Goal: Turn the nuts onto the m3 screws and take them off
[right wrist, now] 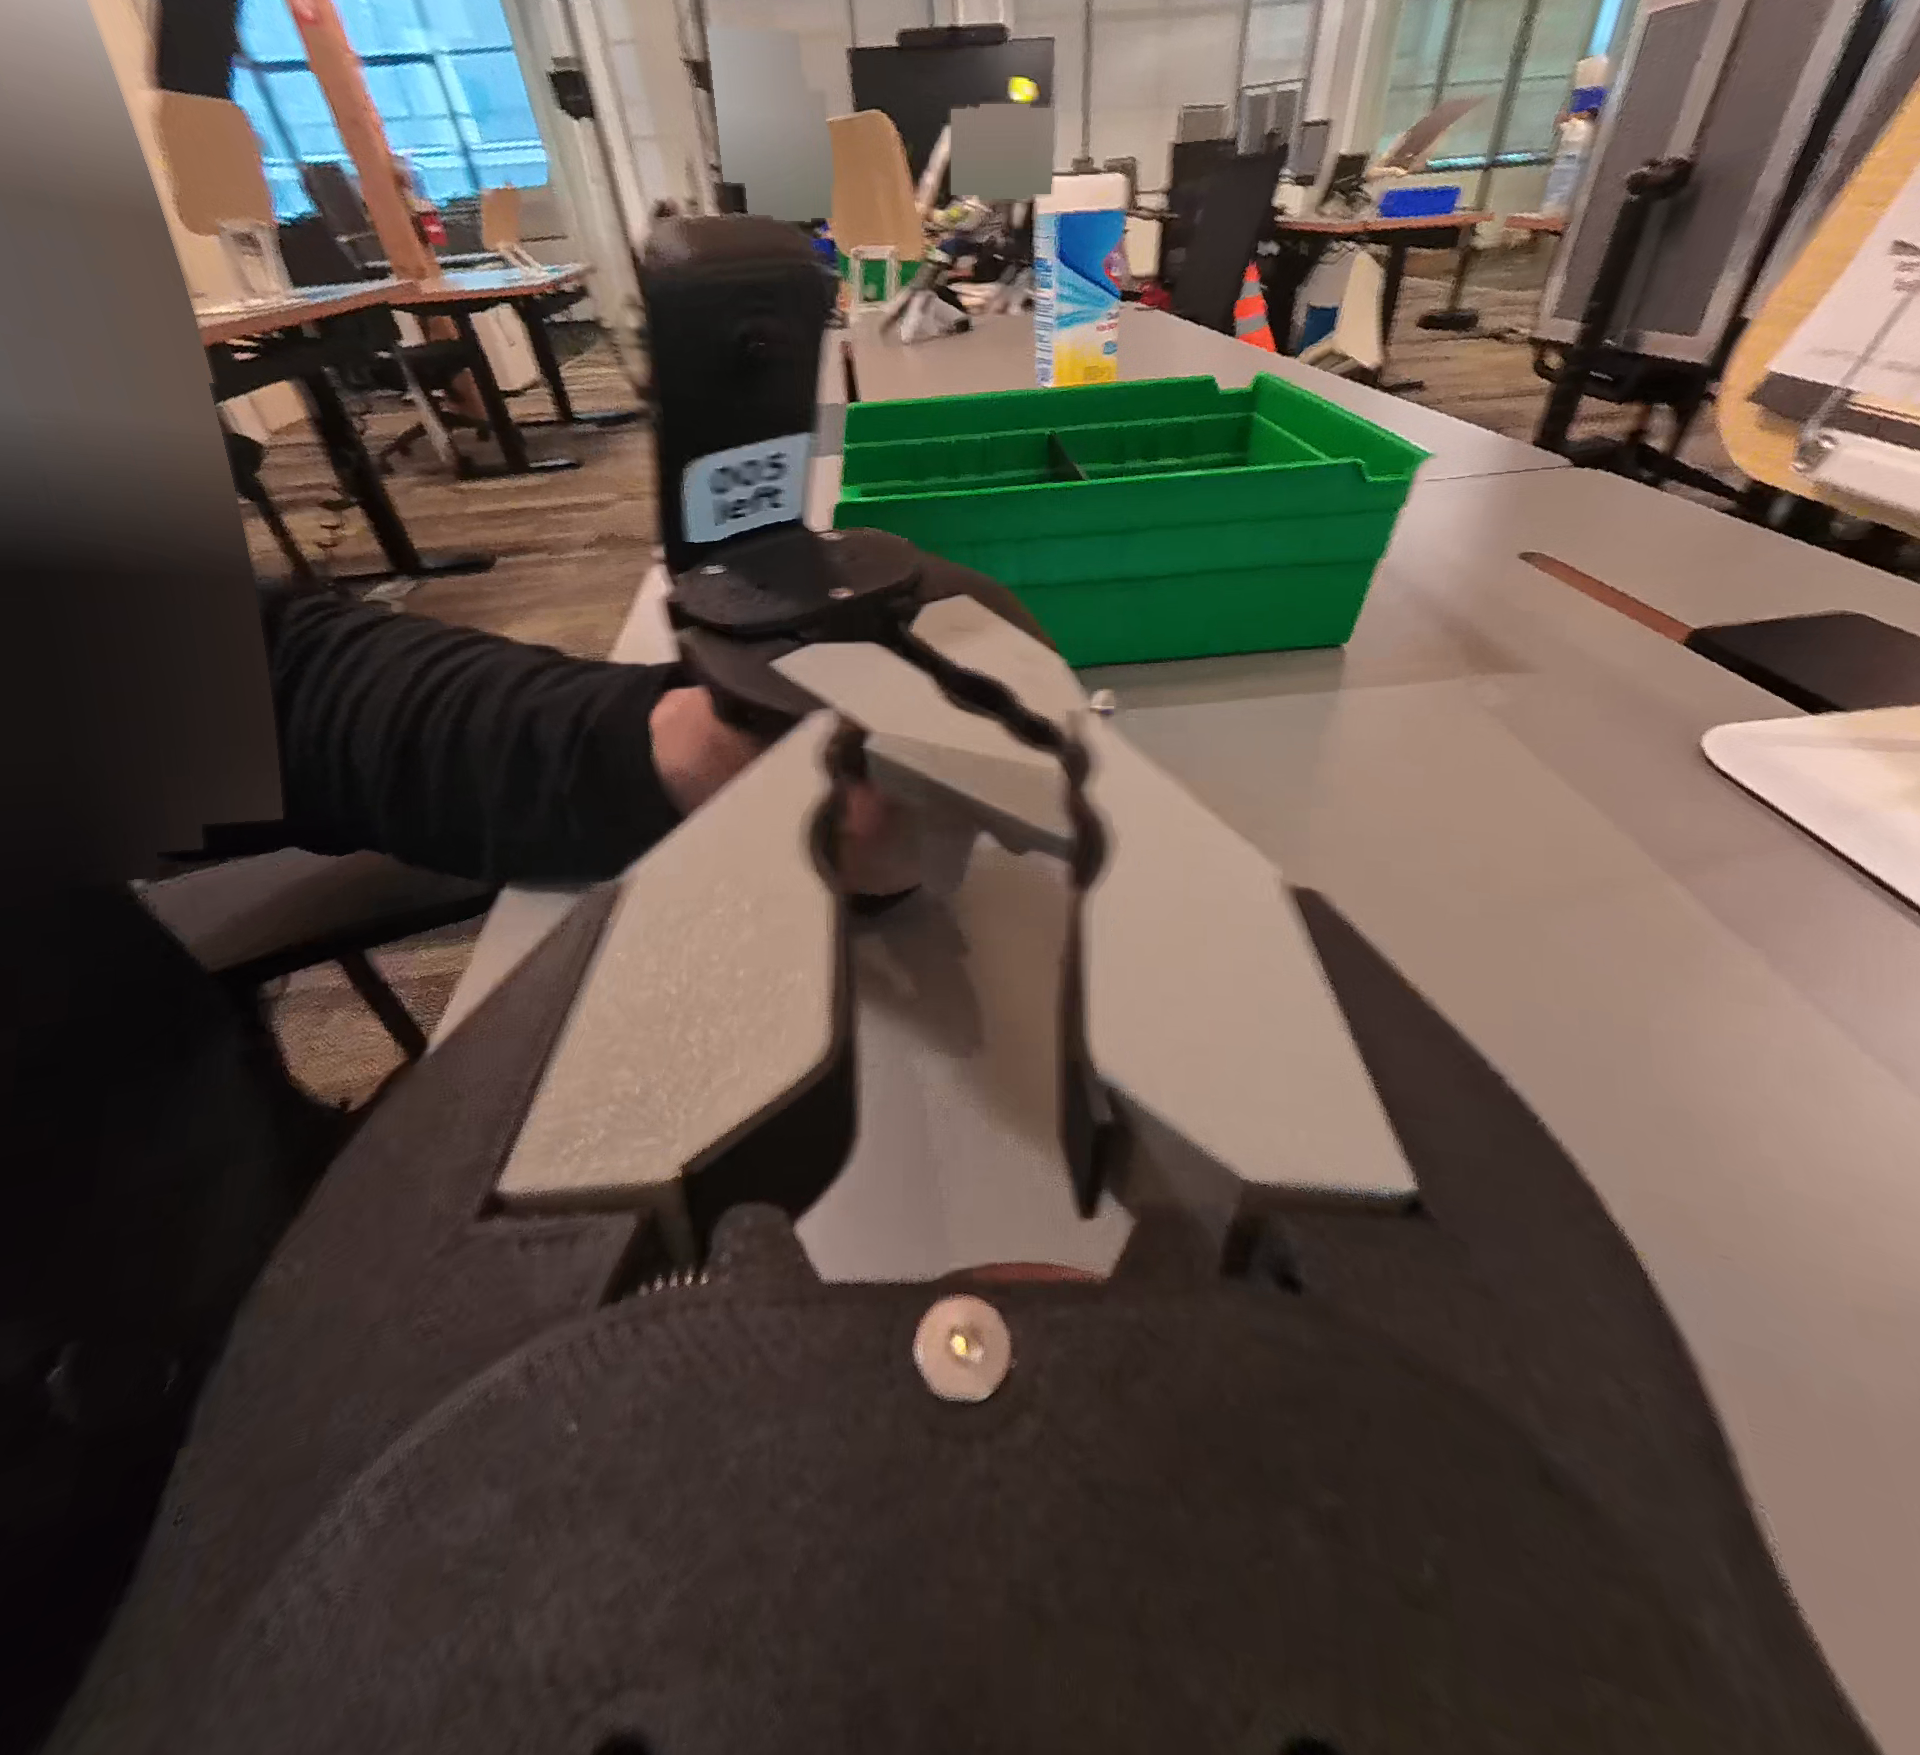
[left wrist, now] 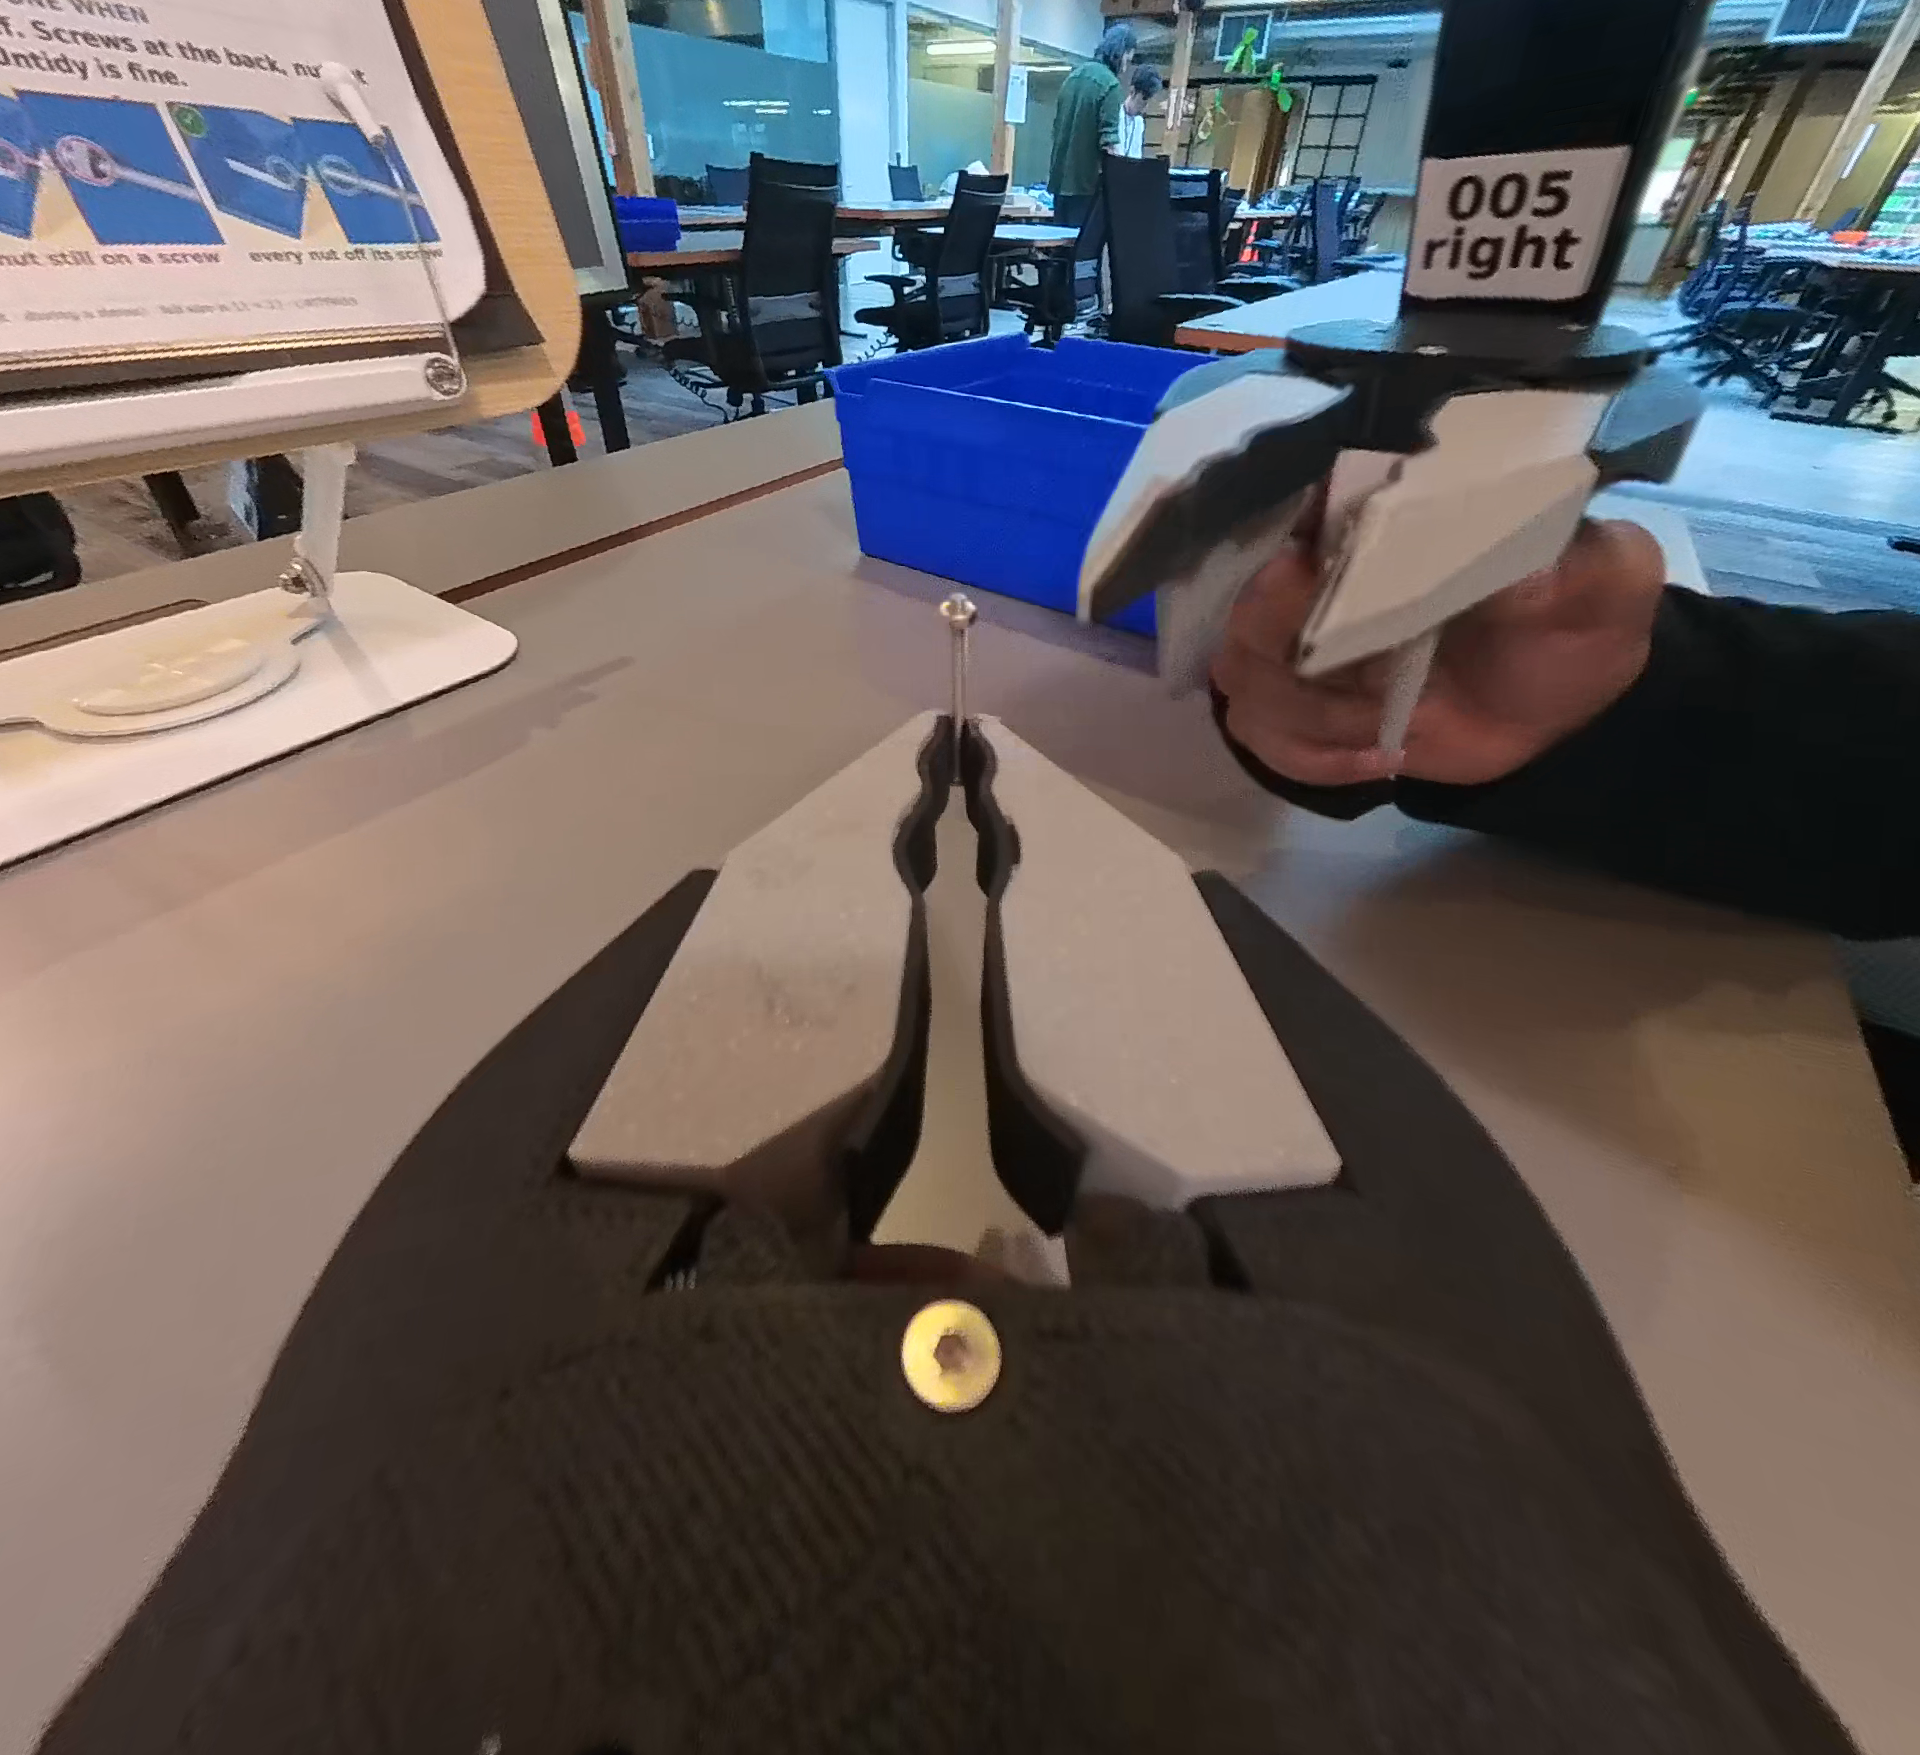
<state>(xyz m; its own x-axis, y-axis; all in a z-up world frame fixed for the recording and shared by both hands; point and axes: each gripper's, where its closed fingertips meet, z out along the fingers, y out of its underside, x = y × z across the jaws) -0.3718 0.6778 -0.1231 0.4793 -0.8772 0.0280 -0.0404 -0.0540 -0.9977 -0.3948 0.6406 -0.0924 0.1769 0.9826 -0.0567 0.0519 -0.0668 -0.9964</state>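
Screw [left wrist: 957,666] first: in the left wrist view my left gripper [left wrist: 958,749] has its jaws pinched shut on the lower end of a thin silver M3 screw, which sticks straight out past the tips with its head at the far end. Can't make out a nut on it from here. It hangs over the grey table [left wrist: 416,926], just in front of a blue bin [left wrist: 987,469] that sits further back. My right gripper [left wrist: 1195,635] is off to the right, held up in a hand [left wrist: 1455,677] with a dark sleeve, and its 2 fingers are spread apart with nothing between them. On the left there's a white stand [left wrist: 260,656] carrying an instruction sheet [left wrist: 208,95].

Right wrist view: my right gripper [right wrist: 956,770] has its jaws wide open and empty, and you can see straight through the gap. Past the tips sits my left gripper [right wrist: 1081,718], fingers together, with the tiny screw head [right wrist: 1103,699] poking out at its tip. Behind it on the table [right wrist: 1455,874] is a green bin [right wrist: 1122,542] with dividers inside, and a white-and-blue wipes canister [right wrist: 1078,292] stands further back. This view is a bit blurry, so no clue about nuts here either.
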